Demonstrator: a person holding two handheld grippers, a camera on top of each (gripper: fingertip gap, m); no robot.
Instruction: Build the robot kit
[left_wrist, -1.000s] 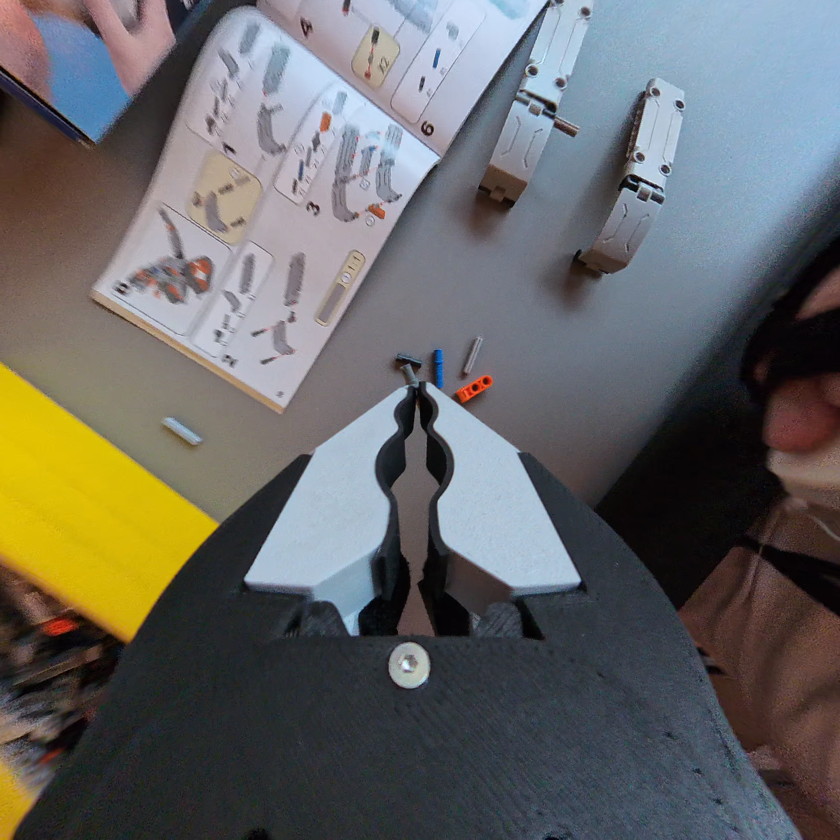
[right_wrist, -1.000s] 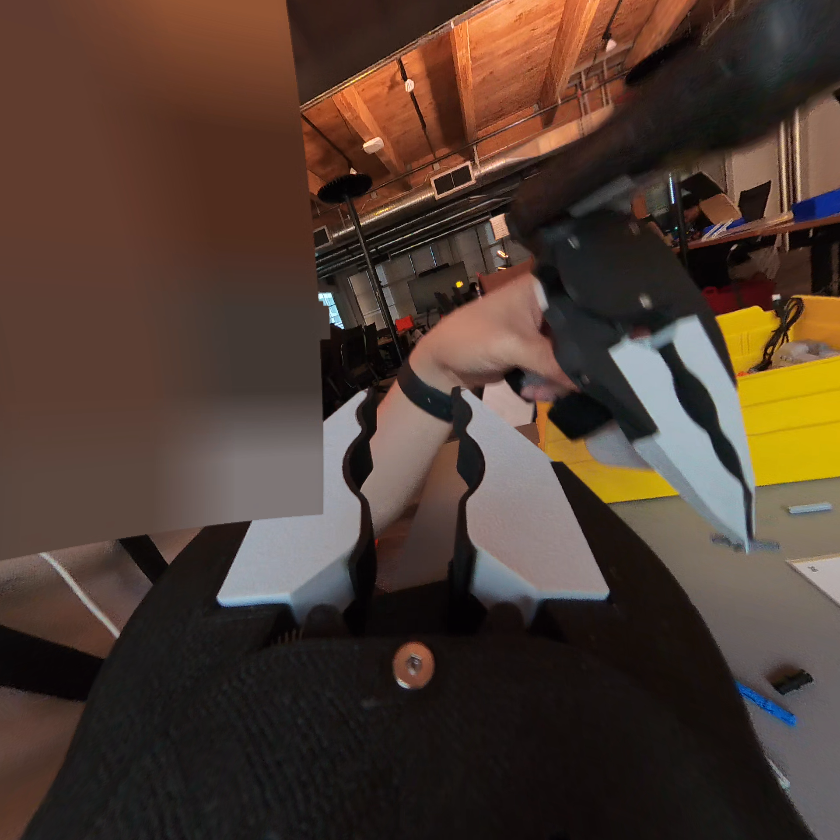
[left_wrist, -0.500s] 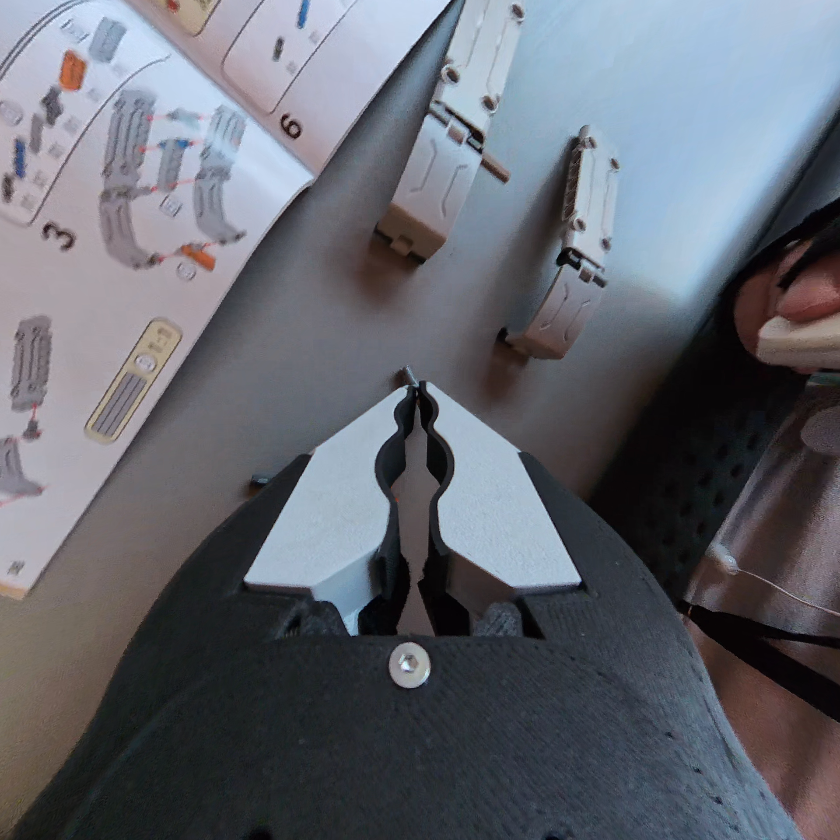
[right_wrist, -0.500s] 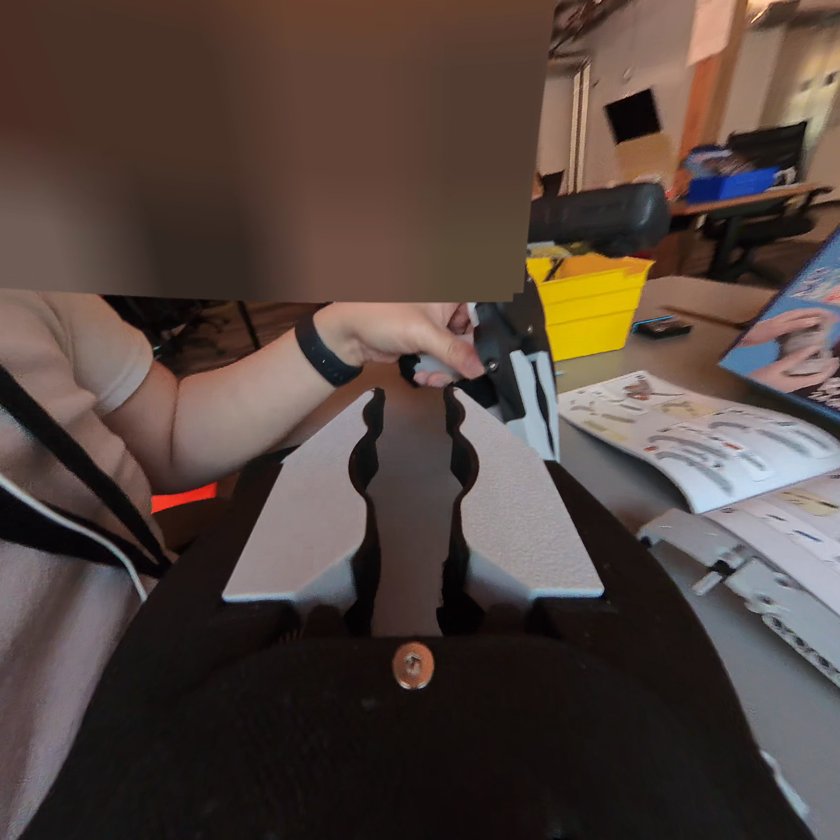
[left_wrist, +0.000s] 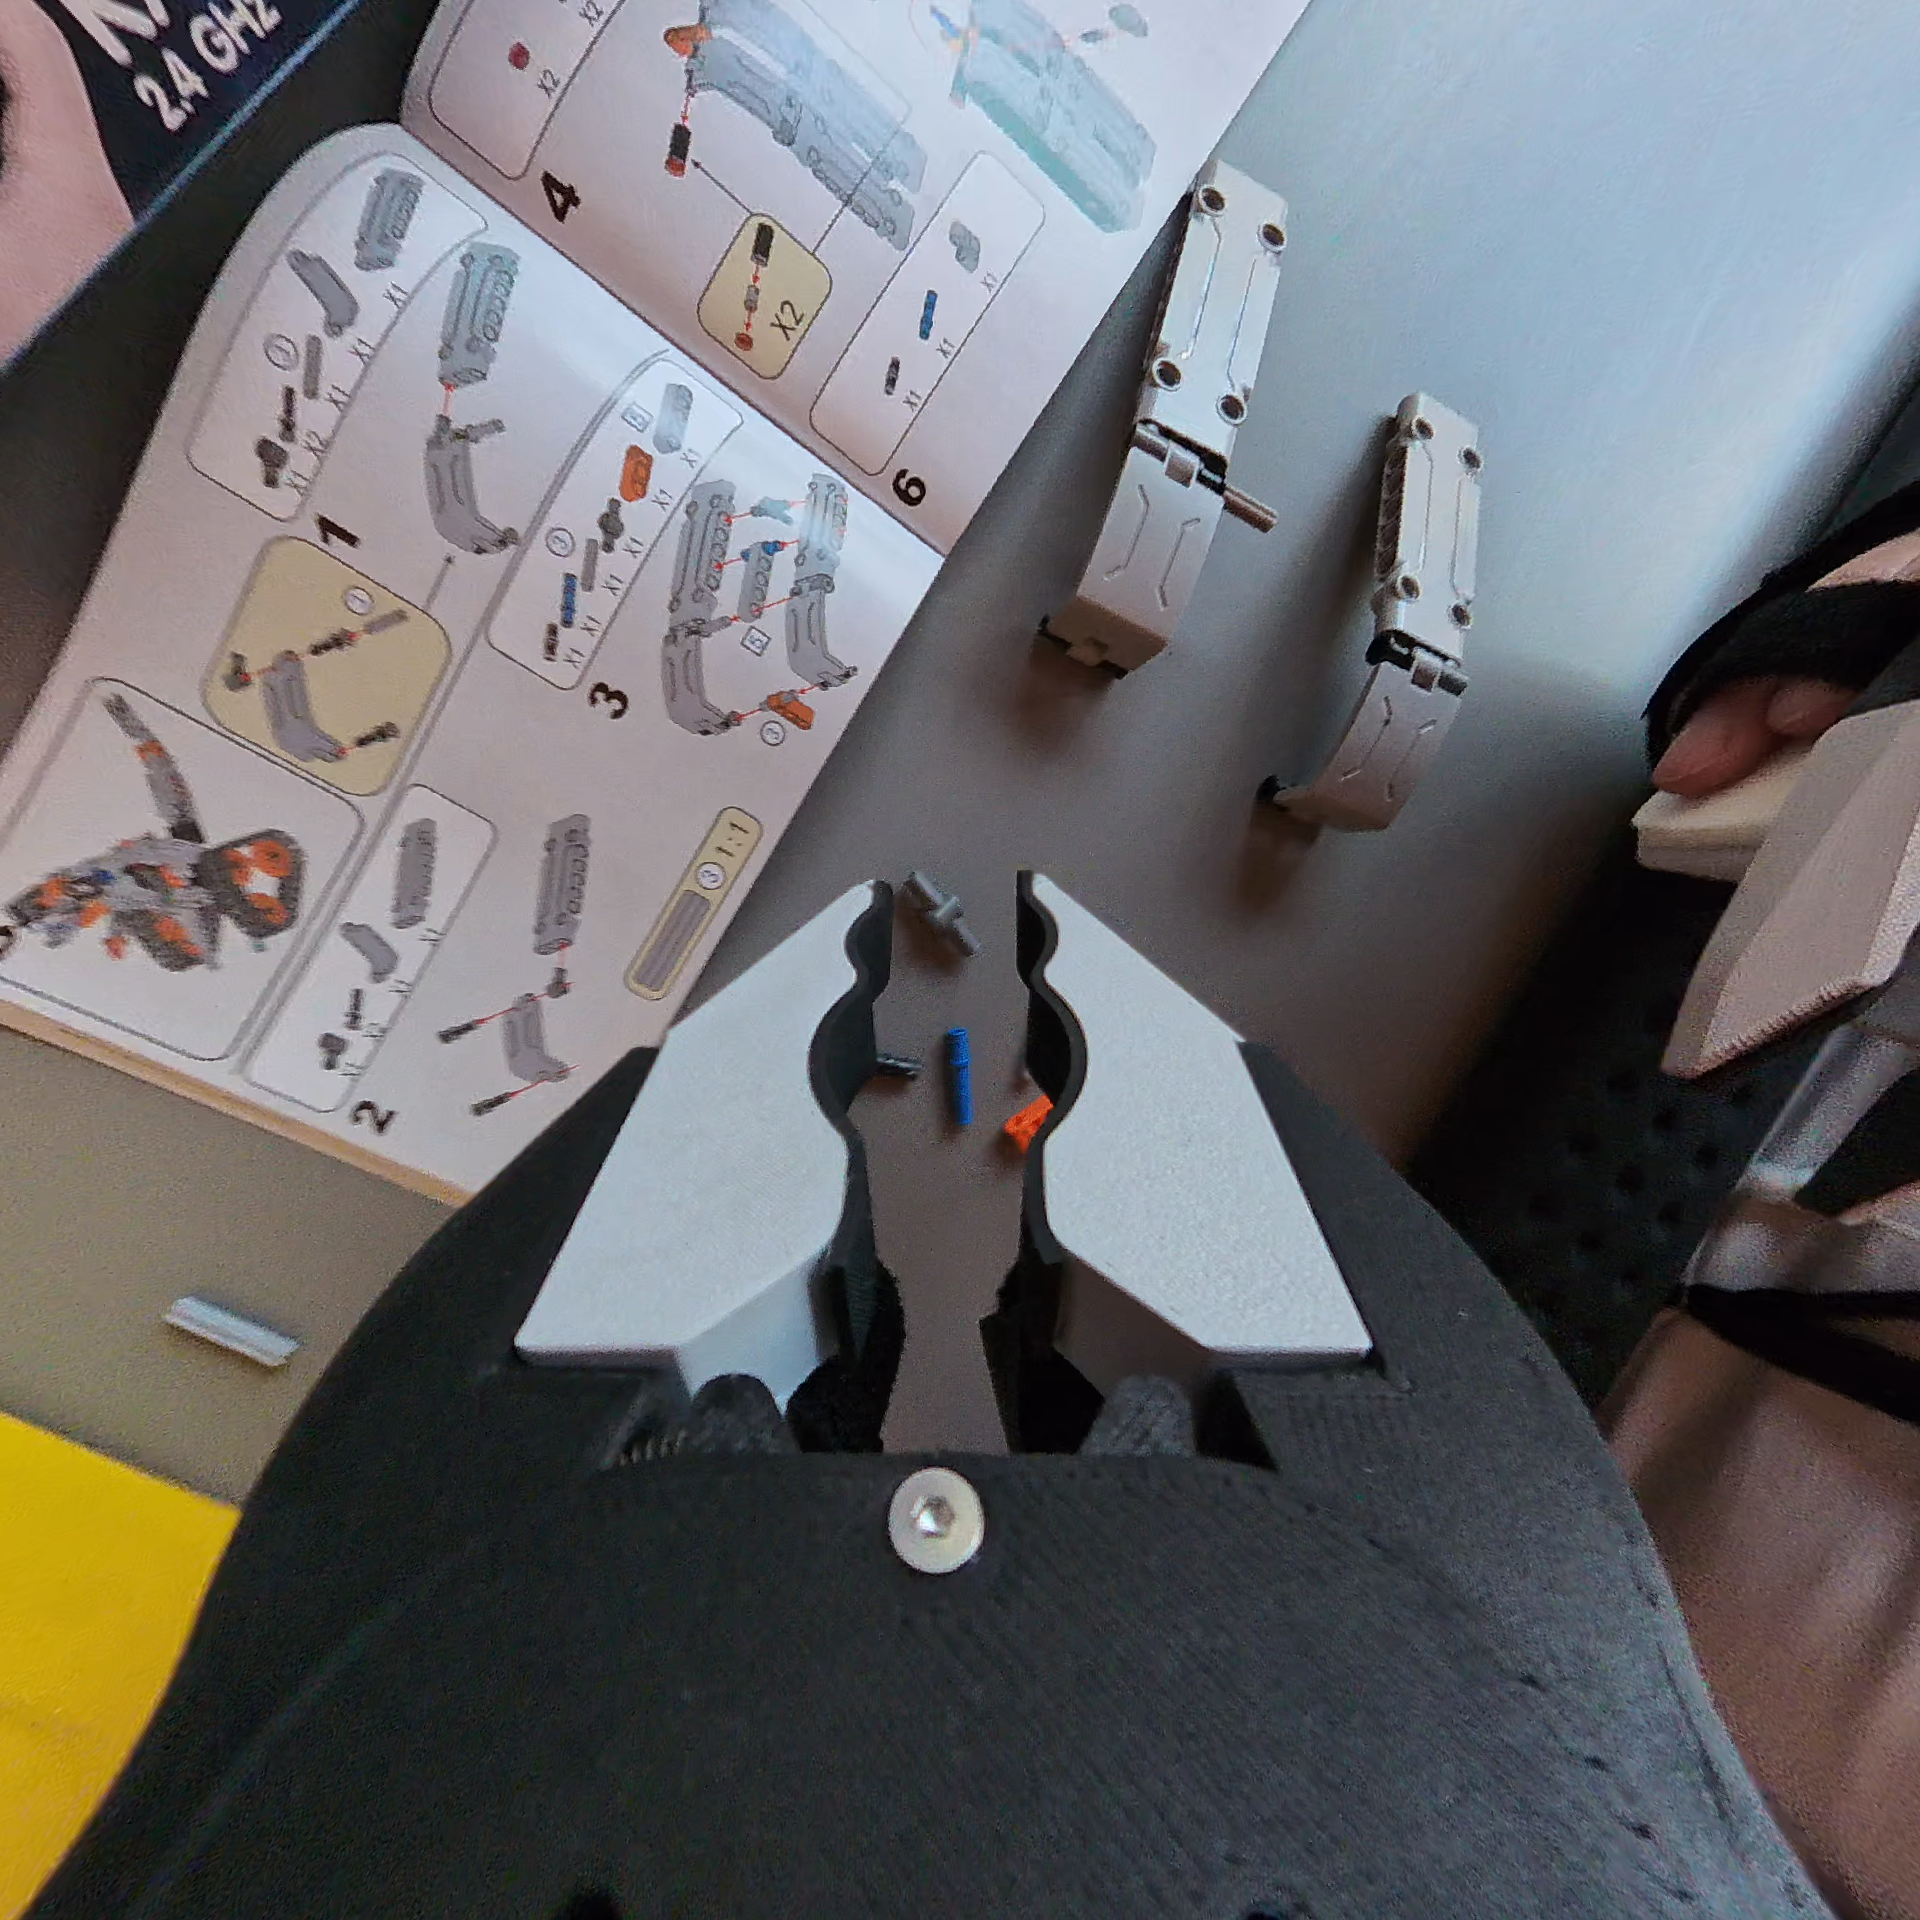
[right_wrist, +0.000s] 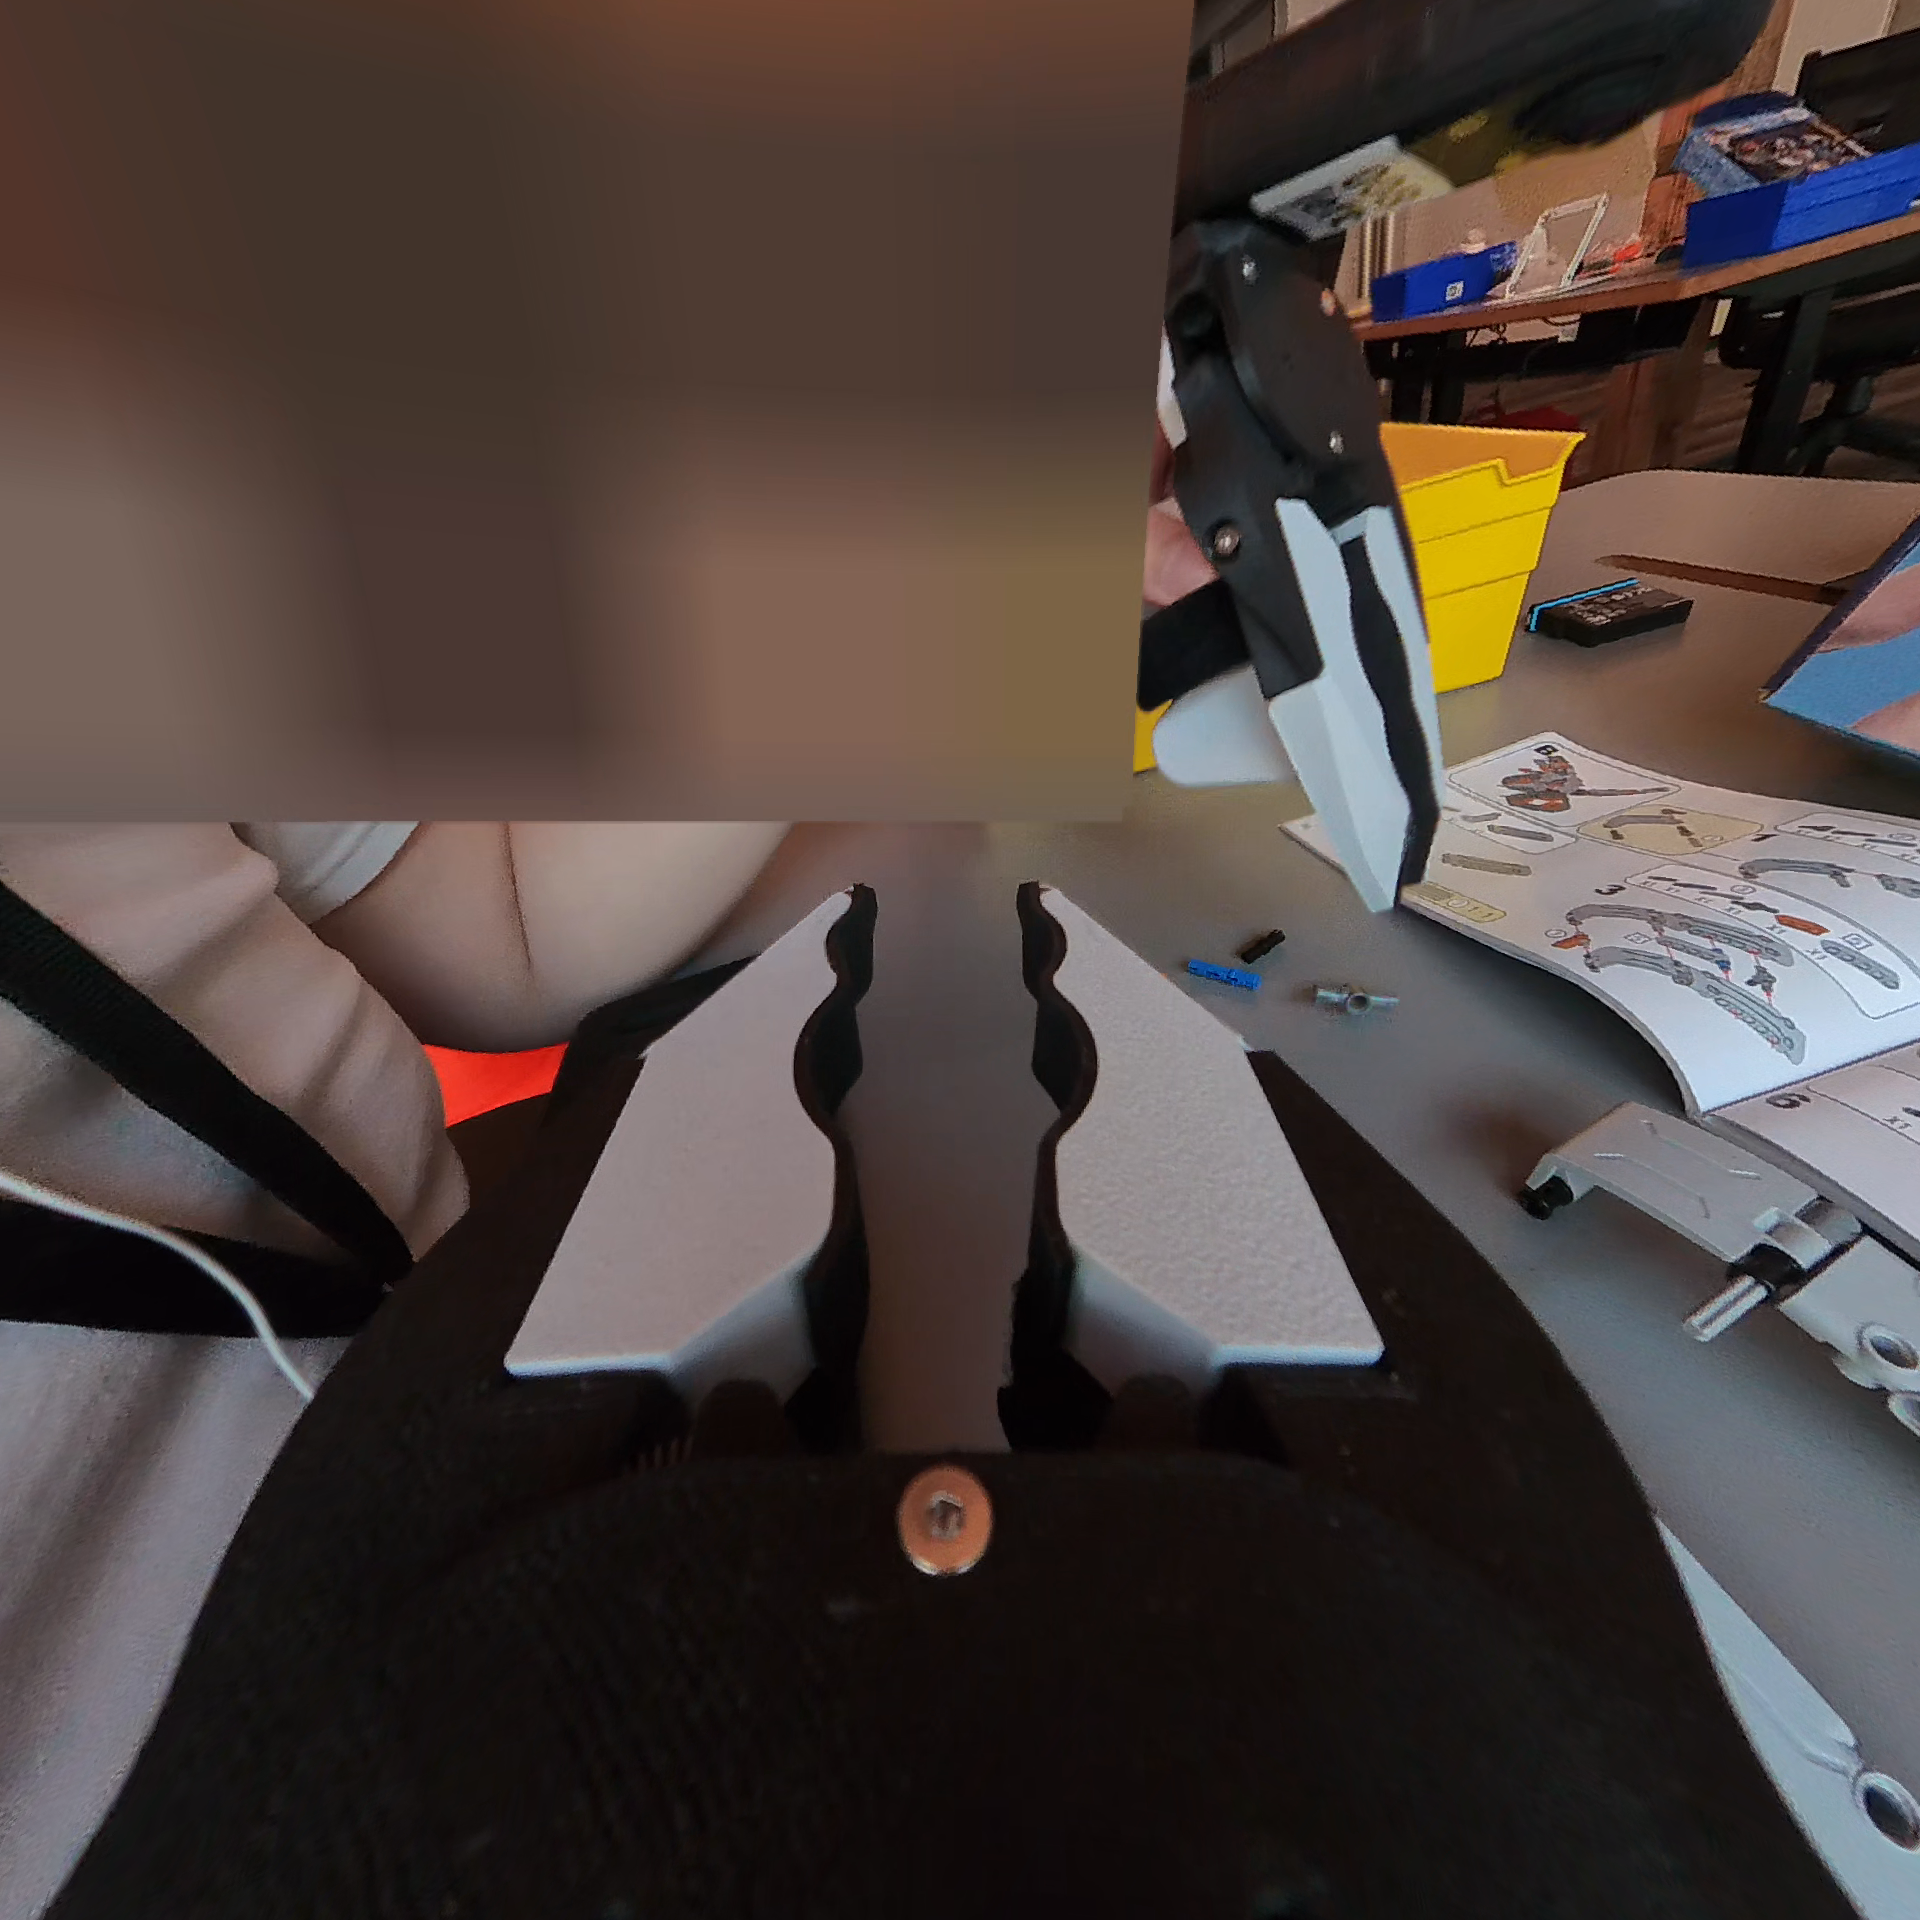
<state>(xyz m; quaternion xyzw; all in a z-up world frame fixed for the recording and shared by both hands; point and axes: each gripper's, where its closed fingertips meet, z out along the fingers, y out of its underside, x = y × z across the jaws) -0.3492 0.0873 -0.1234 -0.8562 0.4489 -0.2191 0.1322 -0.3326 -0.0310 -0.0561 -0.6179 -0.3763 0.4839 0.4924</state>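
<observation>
My left gripper (left_wrist: 954, 883) is open and empty, held a little above the grey table (left_wrist: 1455, 260). A small grey pin (left_wrist: 940, 914) lies on the table between its fingertips. A blue pin (left_wrist: 958, 1075), a black pin (left_wrist: 896, 1064) and an orange piece (left_wrist: 1029, 1122) lie just behind it. Two grey curved panel assemblies (left_wrist: 1174, 416) (left_wrist: 1403, 623) lie farther ahead. My right gripper (right_wrist: 943, 891) is open and empty, off the table's near edge, pointing at a person's torso. In the right wrist view, the left gripper (right_wrist: 1397, 883) hangs over the grey pin (right_wrist: 1351, 1000).
An open instruction booklet (left_wrist: 468, 520) lies left of the parts. A yellow bin (right_wrist: 1475, 540) stands beyond it, with a black device (right_wrist: 1610, 613) and a box (right_wrist: 1860, 644) nearby. A small grey bar (left_wrist: 234, 1330) lies alone near the bin. About 15 cm separates my left fingertips from the small grey bar (left_wrist: 234, 1330).
My left gripper was shut on the grey pin; it has opened and the pin now lies on the table. It also pulled back from the panels. The right gripper swung toward the table, still open.
</observation>
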